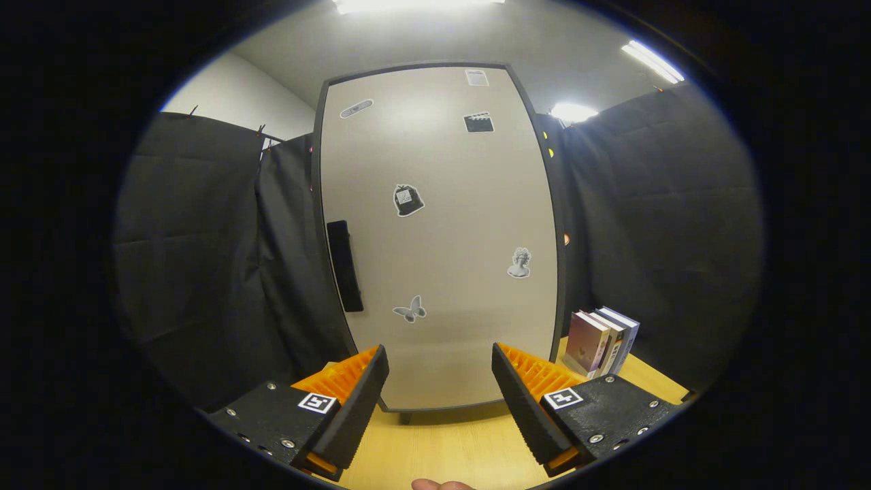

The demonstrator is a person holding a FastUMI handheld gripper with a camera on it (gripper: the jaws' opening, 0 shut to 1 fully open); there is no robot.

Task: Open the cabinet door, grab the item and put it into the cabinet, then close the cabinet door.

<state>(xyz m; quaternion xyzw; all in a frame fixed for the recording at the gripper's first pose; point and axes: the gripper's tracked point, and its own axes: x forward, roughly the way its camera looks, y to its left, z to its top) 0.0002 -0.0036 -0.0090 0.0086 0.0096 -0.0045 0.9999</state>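
A tall cabinet stands just ahead of my fingers on the wooden table, its pale door (442, 224) shut. Several small stickers dot the door. A dark vertical handle (345, 265) sits on the door's left side, ahead and slightly left of my left finger. A few upright books (602, 340) stand on the table to the right of the cabinet, beyond my right finger. My gripper (440, 381) is open, with nothing between its fingers, facing the lower part of the door.
The light wooden table (442, 442) runs under the fingers to the cabinet's foot. Black cloth walls close in on the left and right of the cabinet. A fingertip of a hand (442, 484) shows below the fingers.
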